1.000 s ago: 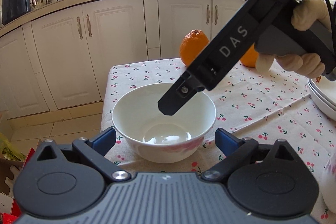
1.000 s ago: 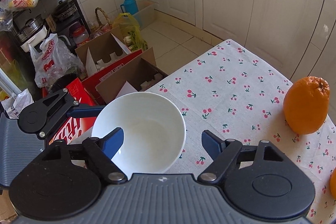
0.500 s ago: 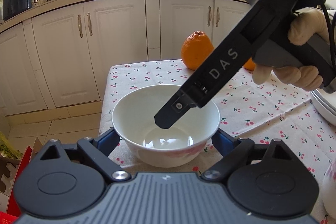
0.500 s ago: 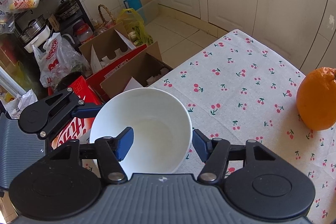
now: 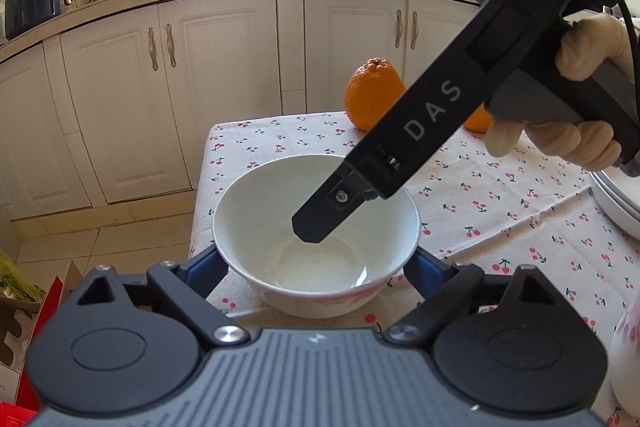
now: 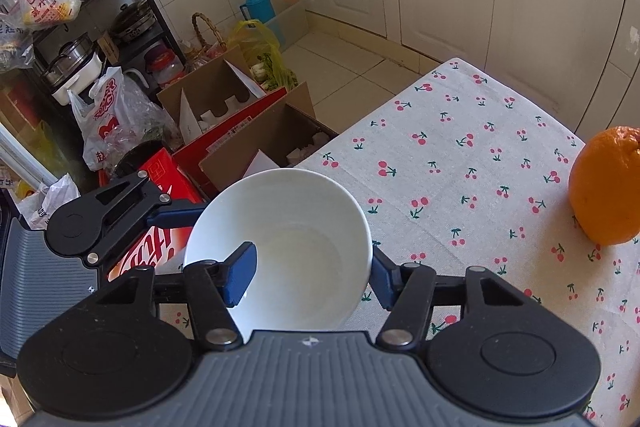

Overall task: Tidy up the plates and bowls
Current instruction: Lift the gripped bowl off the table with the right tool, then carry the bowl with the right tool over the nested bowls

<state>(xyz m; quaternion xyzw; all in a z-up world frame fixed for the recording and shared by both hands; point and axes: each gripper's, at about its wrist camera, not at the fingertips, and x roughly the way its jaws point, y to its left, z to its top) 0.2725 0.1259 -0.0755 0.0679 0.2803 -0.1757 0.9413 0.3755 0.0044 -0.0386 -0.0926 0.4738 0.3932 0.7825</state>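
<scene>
The white bowl (image 5: 316, 239) sits low in the middle of the left wrist view, on the cherry-print tablecloth (image 5: 500, 195) near the table's corner. It is hard, smooth and shiny — it looks easy to chip and slippery to pinch.

The right gripper (image 6: 308, 277) has just been closing and now pinches the bowl's wall, one blue finger inside and one outside, at the lower middle of its own view. That thin rim is a fair place to hold, but the bowl could swing or slip from it.

The left gripper (image 5: 316, 269) has its fingers on both sides of the bowl; they have just closed in some, and they seem to touch the sides. Holding across the full width looks steadier.

A stack of white plates (image 5: 612, 199) peeks in at the right edge, and an orange (image 5: 374, 95) sits farther back.
</scene>
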